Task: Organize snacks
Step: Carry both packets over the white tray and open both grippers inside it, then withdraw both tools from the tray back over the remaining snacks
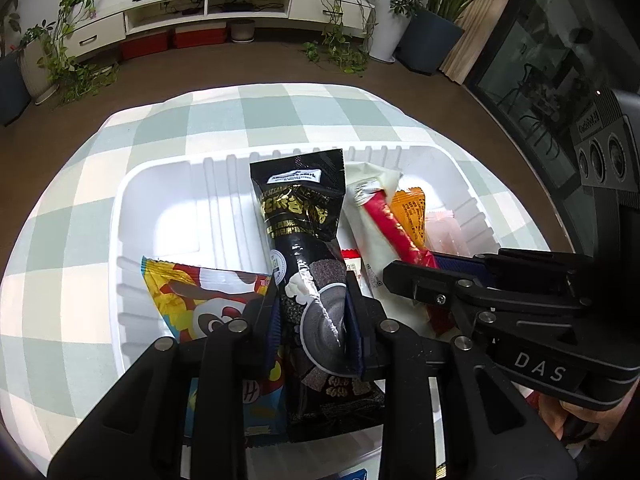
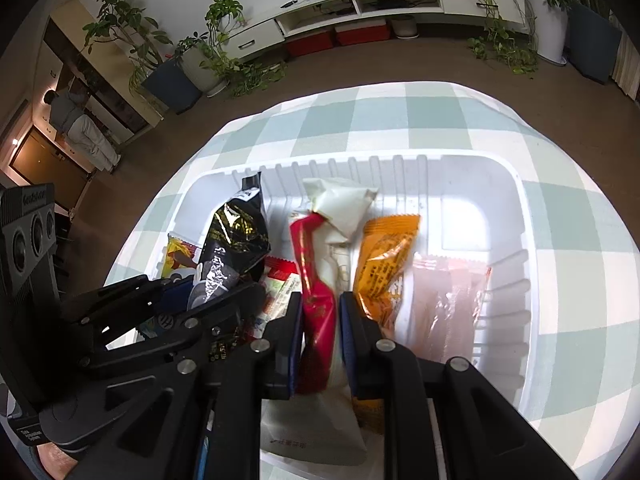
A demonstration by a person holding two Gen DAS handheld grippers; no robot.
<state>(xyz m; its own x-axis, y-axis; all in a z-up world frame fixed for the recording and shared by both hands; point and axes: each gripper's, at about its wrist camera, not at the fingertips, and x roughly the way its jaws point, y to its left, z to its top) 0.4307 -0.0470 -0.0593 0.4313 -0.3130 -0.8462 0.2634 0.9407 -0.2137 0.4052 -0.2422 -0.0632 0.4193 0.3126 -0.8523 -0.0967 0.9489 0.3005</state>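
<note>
White ribbed plastic tray [image 1: 160, 216] on a bench with a green-and-white checked cloth [image 1: 240, 112] — holds all the snacks.

Left tool [image 1: 312, 320]: clenched on the black snack packet [image 1: 300, 216], which stands tilted over the tray.

Right tool [image 2: 320, 340]: clenched on the red-and-white snack packet [image 2: 320, 300], also over the tray.

Lying in the tray — 1 yellow cartoon packet [image 1: 192, 292], 1 orange packet [image 2: 384, 264], 1 clear pinkish packet [image 2: 448, 300].
</note>
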